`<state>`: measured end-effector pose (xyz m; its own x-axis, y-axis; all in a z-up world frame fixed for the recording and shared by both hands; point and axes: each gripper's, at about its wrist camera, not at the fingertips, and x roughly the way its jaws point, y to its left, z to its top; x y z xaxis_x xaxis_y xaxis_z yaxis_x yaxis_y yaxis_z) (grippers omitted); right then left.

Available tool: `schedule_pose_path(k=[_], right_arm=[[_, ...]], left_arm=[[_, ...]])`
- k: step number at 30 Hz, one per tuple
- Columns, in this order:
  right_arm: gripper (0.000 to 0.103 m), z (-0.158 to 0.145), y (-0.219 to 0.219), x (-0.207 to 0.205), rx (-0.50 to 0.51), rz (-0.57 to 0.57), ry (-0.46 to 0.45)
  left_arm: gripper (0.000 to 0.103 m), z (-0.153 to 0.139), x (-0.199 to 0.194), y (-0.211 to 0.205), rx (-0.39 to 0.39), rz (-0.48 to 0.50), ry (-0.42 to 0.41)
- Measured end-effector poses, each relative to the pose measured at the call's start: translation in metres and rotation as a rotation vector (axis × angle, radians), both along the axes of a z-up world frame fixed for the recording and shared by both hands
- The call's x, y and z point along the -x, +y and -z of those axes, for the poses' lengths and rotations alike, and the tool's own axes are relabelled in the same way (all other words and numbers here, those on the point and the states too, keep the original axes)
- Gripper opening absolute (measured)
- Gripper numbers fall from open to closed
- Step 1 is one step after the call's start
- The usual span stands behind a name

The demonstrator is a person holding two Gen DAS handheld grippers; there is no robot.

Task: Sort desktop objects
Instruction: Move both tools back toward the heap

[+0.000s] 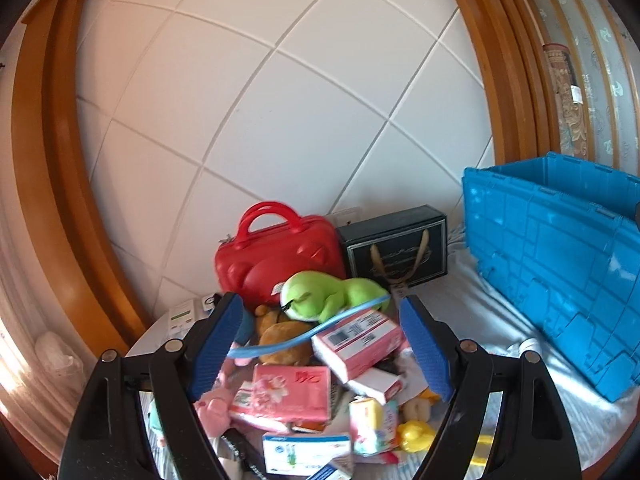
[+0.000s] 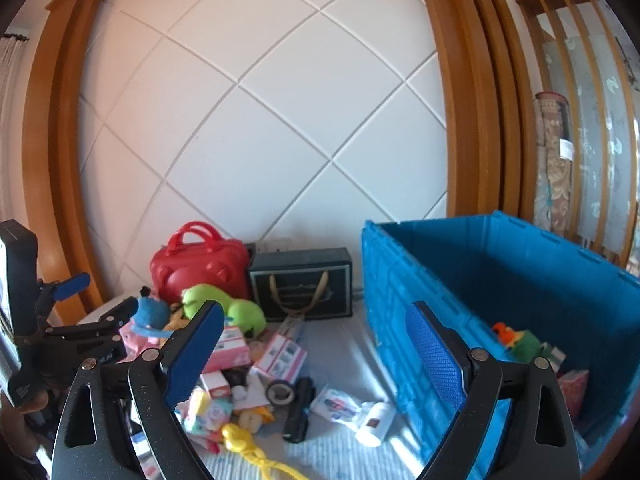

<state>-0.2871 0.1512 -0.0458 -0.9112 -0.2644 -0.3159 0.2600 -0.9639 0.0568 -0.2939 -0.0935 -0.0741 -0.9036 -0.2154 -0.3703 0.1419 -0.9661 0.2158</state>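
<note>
L wrist: left gripper is hanging wide open w/ nothing held, over the clutter pile; pink box and green plush are sitting between its fingers. R wrist: right gripper is also gaping open, empty, w/ blue crate lying to its right and white bottle below the gap.

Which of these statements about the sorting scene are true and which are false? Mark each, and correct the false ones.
1. The blue crate is completely empty. False: a green and orange toy and other items already lie inside.
2. The red case stands by the wall, beside the dark box. True.
3. The left gripper is shut on a pink box. False: its fingers are spread open, holding nothing.
4. The green plush lies on top of the pile. True.
5. The right gripper is open. True.
</note>
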Motion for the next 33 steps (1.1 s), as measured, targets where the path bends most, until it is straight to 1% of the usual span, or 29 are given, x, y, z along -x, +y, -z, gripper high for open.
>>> schedule_pose_path(k=[2, 6, 12, 14, 18, 21, 24, 26, 29, 33], right_arm=[[0.093, 0.013, -0.017, 0.0, 0.004, -0.022, -0.026], [0.093, 0.042, -0.048, 0.005, -0.018, -0.068, -0.091], [0.093, 0.081, -0.09, 0.019, -0.06, -0.17, -0.177], [0.093, 0.096, -0.105, 0.026, -0.088, -0.204, -0.212], [0.093, 0.119, -0.126, 0.041, -0.11, -0.253, -0.279], [0.093, 0.134, -0.141, 0.05, -0.145, -0.281, -0.309], [0.093, 0.145, -0.151, 0.058, -0.148, -0.296, -0.341], [0.093, 0.15, -0.156, 0.062, -0.151, -0.305, -0.351], [0.093, 0.155, -0.162, 0.066, -0.159, -0.315, -0.356], [0.093, 0.163, -0.171, 0.074, -0.171, -0.327, -0.371]], left_arm=[[0.081, 0.014, -0.009, -0.028, 0.0, -0.029, -0.022], [0.081, 0.04, -0.016, -0.071, 0.002, -0.093, -0.077], [0.081, 0.072, -0.024, -0.107, -0.026, -0.155, -0.127], [0.081, 0.083, -0.023, -0.112, -0.032, -0.174, -0.161], [0.081, 0.1, -0.018, -0.114, -0.017, -0.158, -0.189], [0.081, 0.11, -0.01, -0.117, -0.05, -0.138, -0.21], [0.081, 0.12, 0.003, -0.12, -0.083, -0.124, -0.231], [0.081, 0.126, 0.013, -0.122, -0.111, -0.098, -0.241], [0.081, 0.137, 0.032, -0.125, -0.126, -0.066, -0.272], [0.081, 0.149, 0.051, -0.131, -0.137, -0.06, -0.311]])
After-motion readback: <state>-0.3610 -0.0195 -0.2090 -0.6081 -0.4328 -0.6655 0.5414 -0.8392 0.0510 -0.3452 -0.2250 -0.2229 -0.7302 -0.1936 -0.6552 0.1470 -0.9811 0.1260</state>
